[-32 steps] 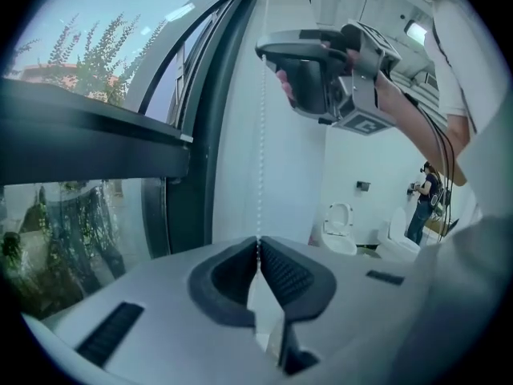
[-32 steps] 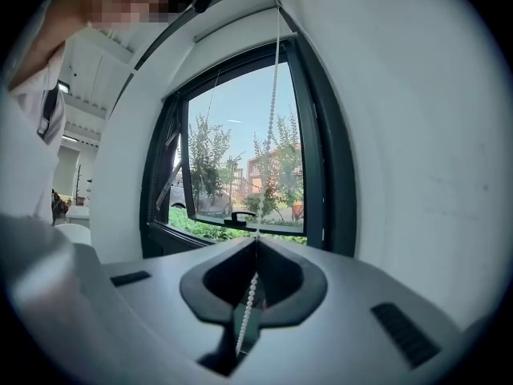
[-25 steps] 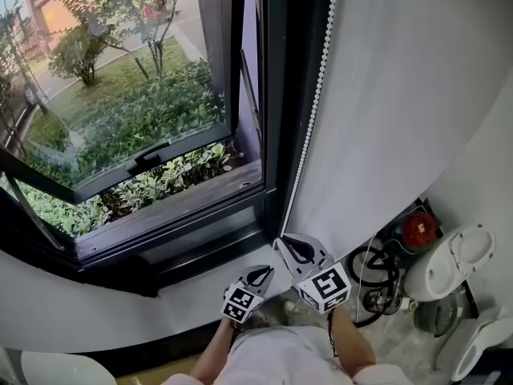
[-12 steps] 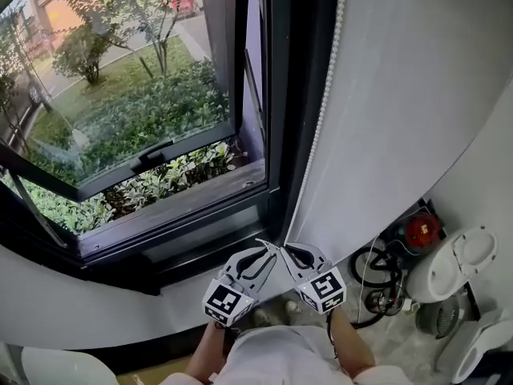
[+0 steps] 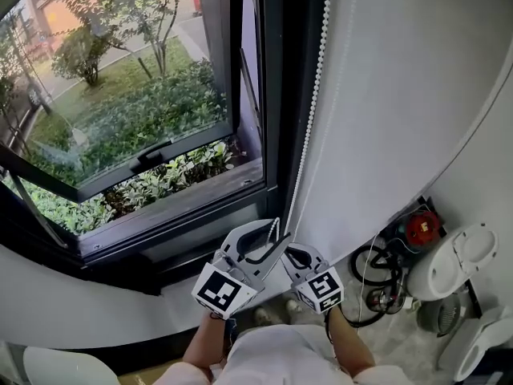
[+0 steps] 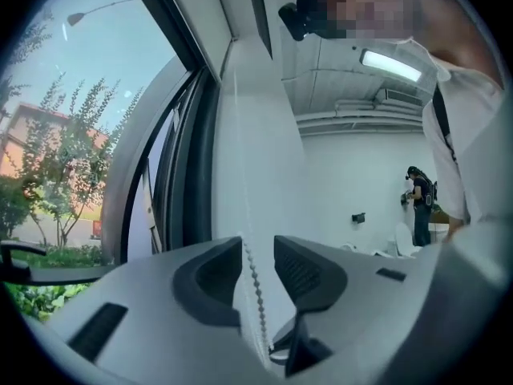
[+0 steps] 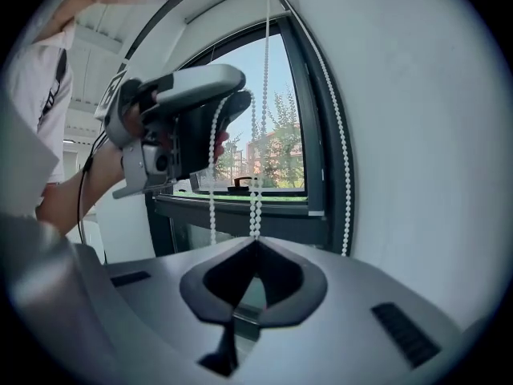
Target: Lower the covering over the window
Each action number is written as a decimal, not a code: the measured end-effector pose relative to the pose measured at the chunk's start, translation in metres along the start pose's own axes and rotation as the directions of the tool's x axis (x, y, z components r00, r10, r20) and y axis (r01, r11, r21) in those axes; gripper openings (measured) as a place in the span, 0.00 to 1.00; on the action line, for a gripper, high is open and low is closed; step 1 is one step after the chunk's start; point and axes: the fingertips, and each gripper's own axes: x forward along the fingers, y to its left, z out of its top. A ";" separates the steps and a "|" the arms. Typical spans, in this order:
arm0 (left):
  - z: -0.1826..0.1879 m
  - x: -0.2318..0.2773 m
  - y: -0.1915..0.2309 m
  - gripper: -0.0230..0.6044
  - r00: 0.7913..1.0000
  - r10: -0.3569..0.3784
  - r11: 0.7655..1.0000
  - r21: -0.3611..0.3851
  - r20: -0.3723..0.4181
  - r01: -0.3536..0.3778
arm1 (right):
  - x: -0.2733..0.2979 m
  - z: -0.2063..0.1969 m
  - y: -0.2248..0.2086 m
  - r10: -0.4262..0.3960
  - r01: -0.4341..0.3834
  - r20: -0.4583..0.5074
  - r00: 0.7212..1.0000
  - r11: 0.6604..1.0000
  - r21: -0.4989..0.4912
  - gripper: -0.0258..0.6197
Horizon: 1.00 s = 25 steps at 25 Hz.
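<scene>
- Standing by the window [image 5: 136, 103], I see the person hold both tools low, beside its dark frame [image 5: 274, 95].
- The right gripper [image 7: 255, 241] has its jaws pressed together at the tips, pinching the bottom of the bead chain [image 5: 308, 131]; two strands rise straight up from its closed tips.
- The left gripper [image 6: 256, 251] sits just to the left of the right one and a little higher, almost touching it.
- Its jaws stand apart with a narrow gap, and one strand of the chain runs through that gap without being clamped.
- Above both grippers the chain climbs along the right edge of the frame, against the white surface [image 5: 401, 95] there.
- To the left of the grippers and above them the glass is uncovered, with green shrubs [image 5: 160, 183] and a lawn showing outside.
- On the floor to the right of the right gripper lie black cables [image 5: 373, 275] and a white fan [image 5: 453, 263].
- Far behind the left gripper, another person [image 6: 419, 207] stands at the far wall.
</scene>
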 end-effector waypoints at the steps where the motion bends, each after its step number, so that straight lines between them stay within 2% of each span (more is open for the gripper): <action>1: 0.002 0.005 0.001 0.24 1.000 -0.003 1.000 0.013 -0.014 0.003 | 0.000 0.000 0.001 0.003 -0.003 0.001 1.000 1.000 0.000 0.03; 3: 0.004 0.013 0.002 0.24 1.000 -0.003 1.000 0.018 -0.026 0.003 | 0.001 0.001 0.004 0.007 -0.007 0.002 1.000 1.000 -0.001 0.03; 7: 0.007 0.023 0.004 0.24 1.000 0.001 1.000 -0.017 -0.017 -0.001 | 0.002 0.003 0.008 0.012 -0.012 0.001 1.000 1.000 -0.006 0.03; 10: 0.007 0.023 0.006 0.11 1.000 0.018 1.000 -0.023 -0.001 -0.018 | 0.002 0.002 0.009 0.011 -0.011 0.003 1.000 1.000 -0.002 0.03; 12: 0.005 0.021 0.007 0.07 1.000 0.020 0.999 -0.036 0.006 -0.019 | 0.002 0.002 0.009 0.010 -0.010 0.003 1.000 1.000 -0.002 0.03; 19: -0.021 0.017 0.001 0.06 0.999 -0.014 0.997 -0.073 -0.052 0.010 | 0.006 -0.012 0.010 0.012 -0.012 -0.038 0.999 1.000 -0.006 0.03; 25: -0.053 0.012 -0.003 0.06 0.996 -0.012 0.992 -0.126 -0.093 0.000 | 0.010 -0.037 0.011 0.019 -0.017 -0.092 0.996 1.000 0.020 0.03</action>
